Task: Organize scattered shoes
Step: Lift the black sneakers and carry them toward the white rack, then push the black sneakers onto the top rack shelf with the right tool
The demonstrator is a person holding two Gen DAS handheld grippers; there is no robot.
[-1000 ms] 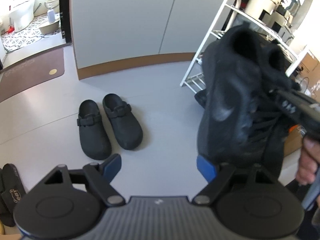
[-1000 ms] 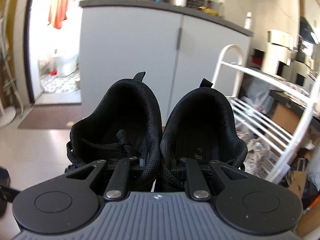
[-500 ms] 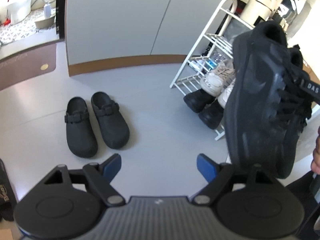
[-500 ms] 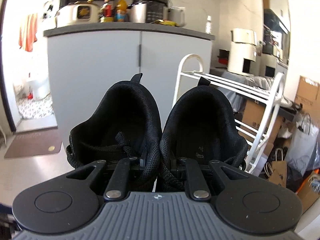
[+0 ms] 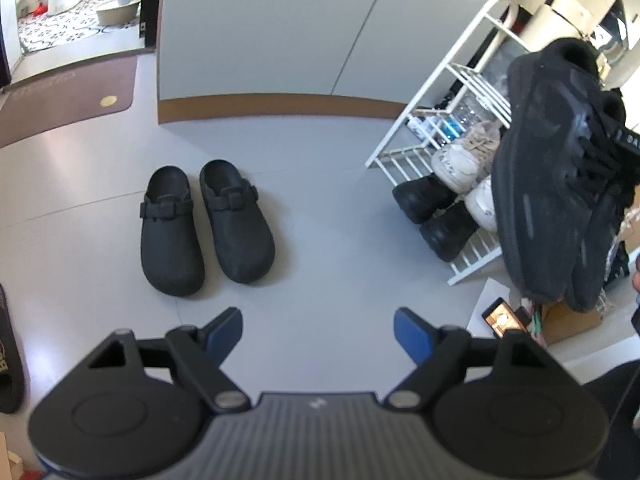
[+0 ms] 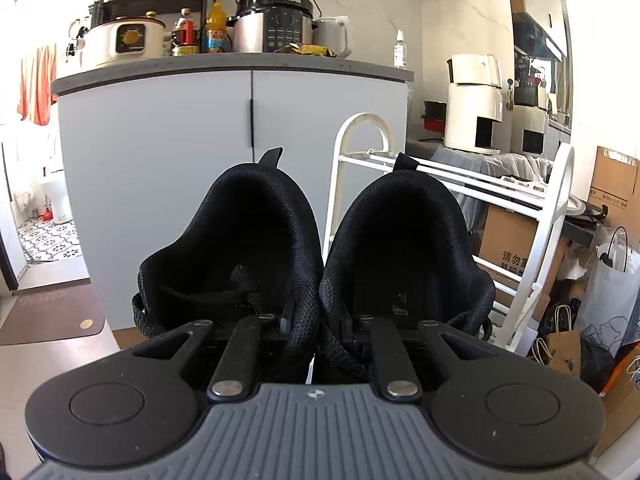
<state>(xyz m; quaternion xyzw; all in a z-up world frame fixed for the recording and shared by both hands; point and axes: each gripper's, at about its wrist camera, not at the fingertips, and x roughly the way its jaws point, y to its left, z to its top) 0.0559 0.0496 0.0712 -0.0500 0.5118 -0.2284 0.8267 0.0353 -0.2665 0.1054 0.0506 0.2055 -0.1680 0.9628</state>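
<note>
My right gripper [image 6: 316,322] is shut on a pair of black sneakers [image 6: 264,248], pinching their inner collars together so both hang in the air. The same black sneakers [image 5: 560,184] hang at the right in the left wrist view, in front of the white shoe rack [image 5: 452,96]. My left gripper [image 5: 318,326] is open and holds nothing, its blue pads [image 5: 224,328] above bare grey floor. A pair of black clogs [image 5: 208,220] lies side by side on the floor beyond it, toes toward me.
The white shoe rack [image 6: 520,216] stands right of a grey cabinet [image 6: 200,140]. Beige sneakers [image 5: 468,156] and black shoes [image 5: 436,212] sit on its low shelf. A dark sandal [image 5: 8,356] lies at the far left, a phone [image 5: 502,318] on paper at the right. Boxes and bags [image 6: 600,280] crowd behind the rack.
The right gripper has carried the black sneakers rightward toward the rack, uncovering the shoes on its low shelf. The left gripper has sunk slightly, still open.
</note>
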